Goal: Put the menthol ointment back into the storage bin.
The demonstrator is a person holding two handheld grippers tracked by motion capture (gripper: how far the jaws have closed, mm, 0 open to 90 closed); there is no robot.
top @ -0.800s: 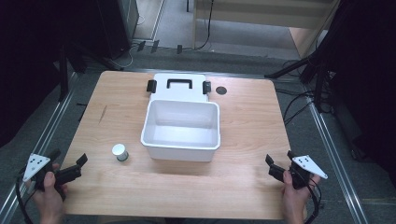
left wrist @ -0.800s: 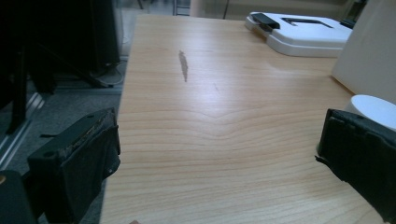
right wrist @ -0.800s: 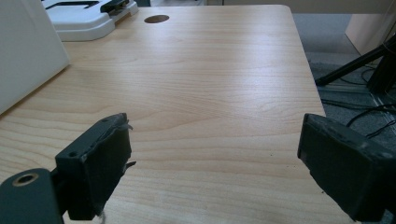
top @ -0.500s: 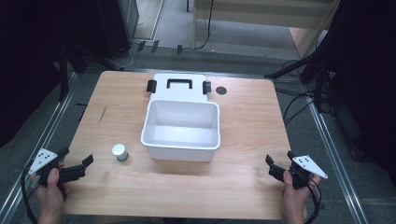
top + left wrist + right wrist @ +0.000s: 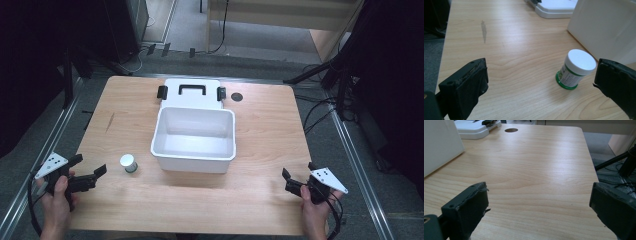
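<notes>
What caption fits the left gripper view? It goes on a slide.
Open left gripper facing a small white-lidded jar standing upright on the wooden table beside a white bin.

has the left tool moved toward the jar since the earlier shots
Yes. The left tool has slid right along the table's near edge, closing on the jar, which stands where it was beside the bin.

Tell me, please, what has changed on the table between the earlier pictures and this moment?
The left gripper has moved in from the table's left edge toward the small white-lidded jar, its jaws open and pointing at it; it has not taken hold of anything. The right gripper has stayed near the front right corner, open and empty. The jar, the white bin and the lid behind it lie as before.
</notes>
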